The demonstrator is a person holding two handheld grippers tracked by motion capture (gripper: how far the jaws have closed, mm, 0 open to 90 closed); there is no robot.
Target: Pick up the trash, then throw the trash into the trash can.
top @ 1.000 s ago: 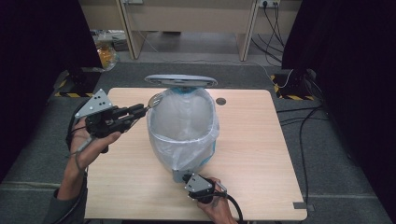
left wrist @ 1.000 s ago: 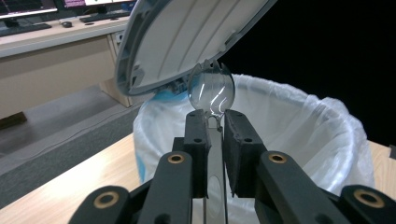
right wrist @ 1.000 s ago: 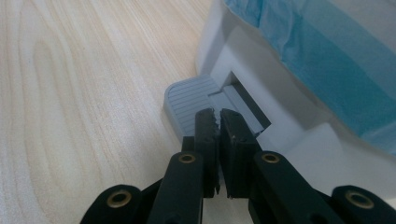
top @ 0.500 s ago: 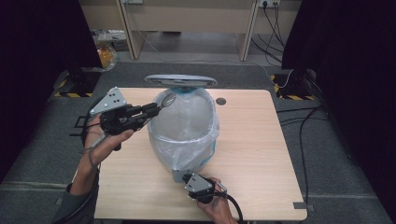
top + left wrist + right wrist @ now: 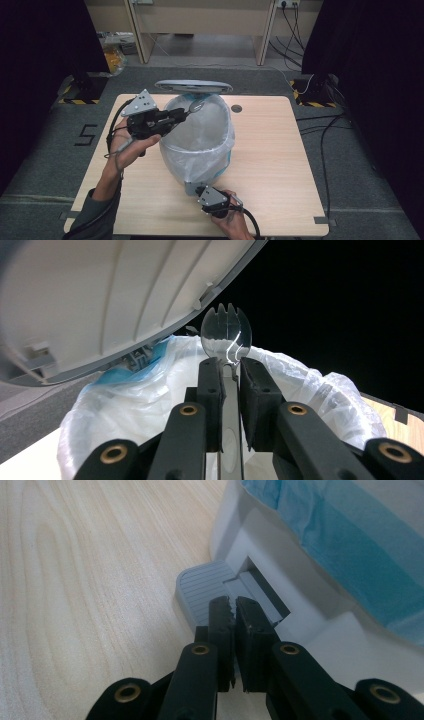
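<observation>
Plastic spork (image 5: 226,332) in left gripper (image 5: 172,118) over lined bin (image 5: 200,145), lid (image 5: 193,86) up.

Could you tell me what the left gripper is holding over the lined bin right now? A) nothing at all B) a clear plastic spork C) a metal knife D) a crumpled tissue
B: in the left gripper view the left gripper is clamped on the handle of a clear plastic spork, its tined head poking out above the bag-lined bin.

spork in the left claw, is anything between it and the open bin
Nothing visible does. The clear spork sits at the liner's rim, the lid is raised behind it, and the right claw is on the pedal.
</observation>
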